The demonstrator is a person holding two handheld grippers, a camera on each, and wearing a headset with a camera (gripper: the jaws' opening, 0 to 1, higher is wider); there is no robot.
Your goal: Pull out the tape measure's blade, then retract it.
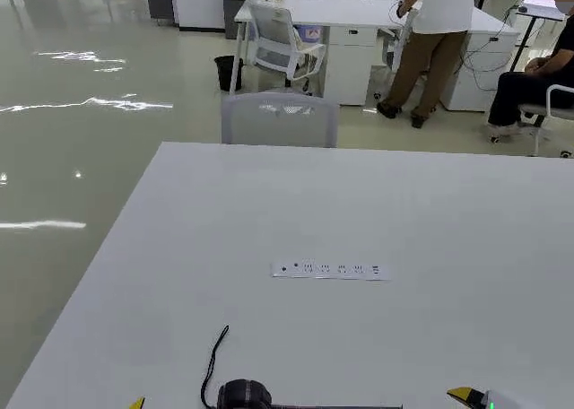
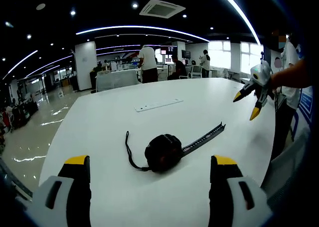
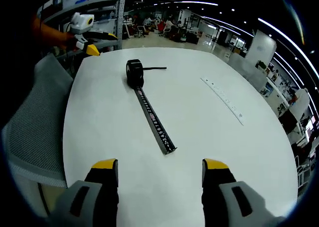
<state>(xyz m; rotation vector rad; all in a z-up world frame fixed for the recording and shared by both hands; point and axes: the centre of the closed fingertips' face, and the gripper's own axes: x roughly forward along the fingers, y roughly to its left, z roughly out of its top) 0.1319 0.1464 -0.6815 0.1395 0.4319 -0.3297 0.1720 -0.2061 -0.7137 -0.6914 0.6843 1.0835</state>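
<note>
A black tape measure (image 1: 244, 395) lies at the near edge of the white table (image 1: 359, 212), its wrist strap (image 1: 215, 360) trailing away from me. Its blade (image 2: 203, 137) lies pulled out flat on the tabletop, numbers up, and its end hook (image 3: 169, 150) rests free. My left gripper (image 2: 150, 161) is open just short of the case (image 2: 163, 151), touching nothing. My right gripper (image 3: 160, 163) is open a short way behind the blade's tip. Across the table each gripper sees the other: the right gripper (image 2: 245, 106) and the left gripper (image 3: 102, 43), both held above the table.
A white power strip (image 1: 330, 269) lies flat mid-table. A grey mesh chair (image 1: 280, 119) stands at the far edge and another chair (image 3: 35, 122) at the near side. People stand and sit at desks (image 1: 421, 32) beyond, across a glossy floor.
</note>
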